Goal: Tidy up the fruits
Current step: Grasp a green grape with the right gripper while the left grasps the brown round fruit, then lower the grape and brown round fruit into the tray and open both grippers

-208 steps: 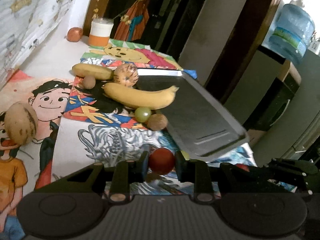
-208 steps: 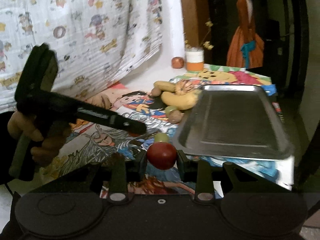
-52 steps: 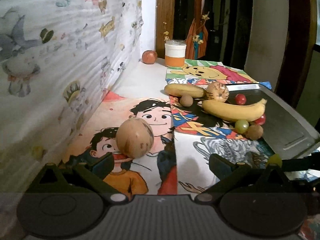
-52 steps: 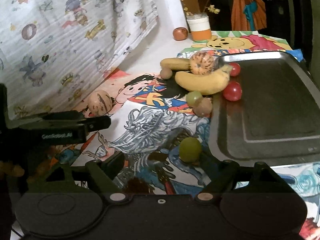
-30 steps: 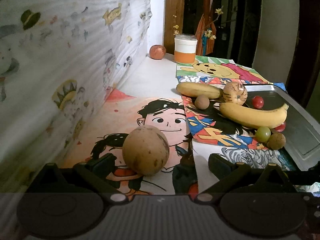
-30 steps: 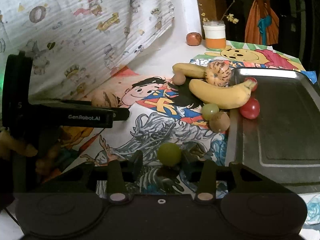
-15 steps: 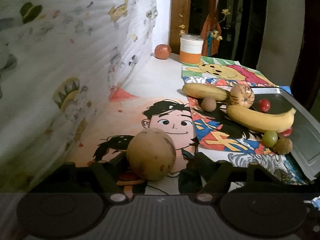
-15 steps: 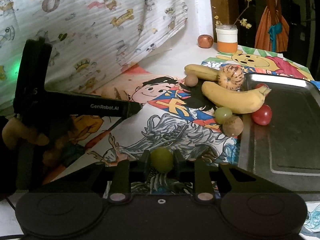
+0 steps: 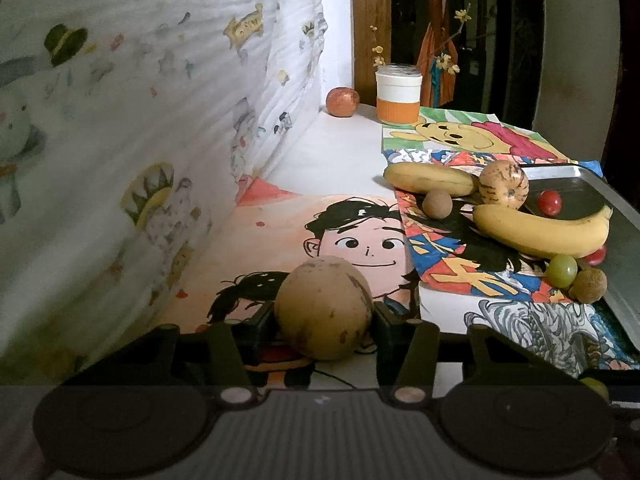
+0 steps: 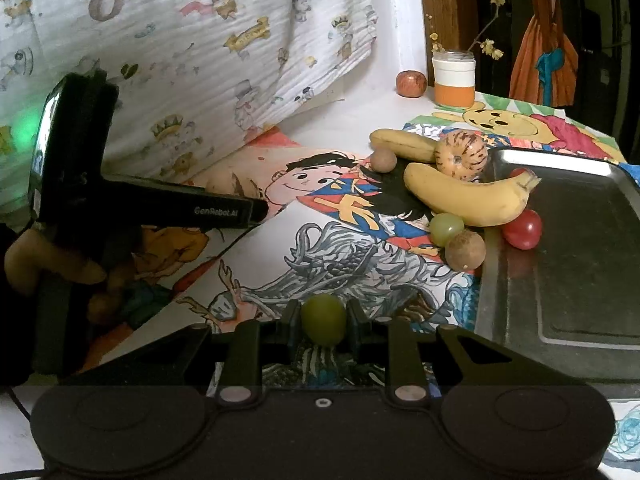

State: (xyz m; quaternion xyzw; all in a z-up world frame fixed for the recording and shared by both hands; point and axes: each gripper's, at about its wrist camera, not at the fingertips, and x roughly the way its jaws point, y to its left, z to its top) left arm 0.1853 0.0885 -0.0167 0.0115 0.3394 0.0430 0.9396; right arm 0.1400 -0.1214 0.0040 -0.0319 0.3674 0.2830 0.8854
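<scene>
A round tan fruit [image 9: 324,307], brown-speckled, is seen betw. the jaws of the left gripper [image 9: 324,320], which are closing on it; the pads appear to touch both its sides, and it sits low over the cartoon-print mat [image 9: 352,216]. A green grape [image 10: 323,319] is clamped in the right gripper [image 10: 323,322], jaws fully drawn in on it, just above the mat & left of the metal tray [image 10: 576,280]. Two red cherry tomatoes [image 10: 522,229] are already in the tray, near its left rim. Along that rim a banana [image 10: 468,196] is laid partly over the edge, w/ a striped melon [image 10: 461,155], a 2nd banana [image 10: 402,145], another grape [image 10: 446,229] & two small brown fruits [image 10: 465,250] beside it on the mat. At the back an apple [image 10: 411,83] & an orange-banded jar [image 10: 454,79] are stood near the wall.
</scene>
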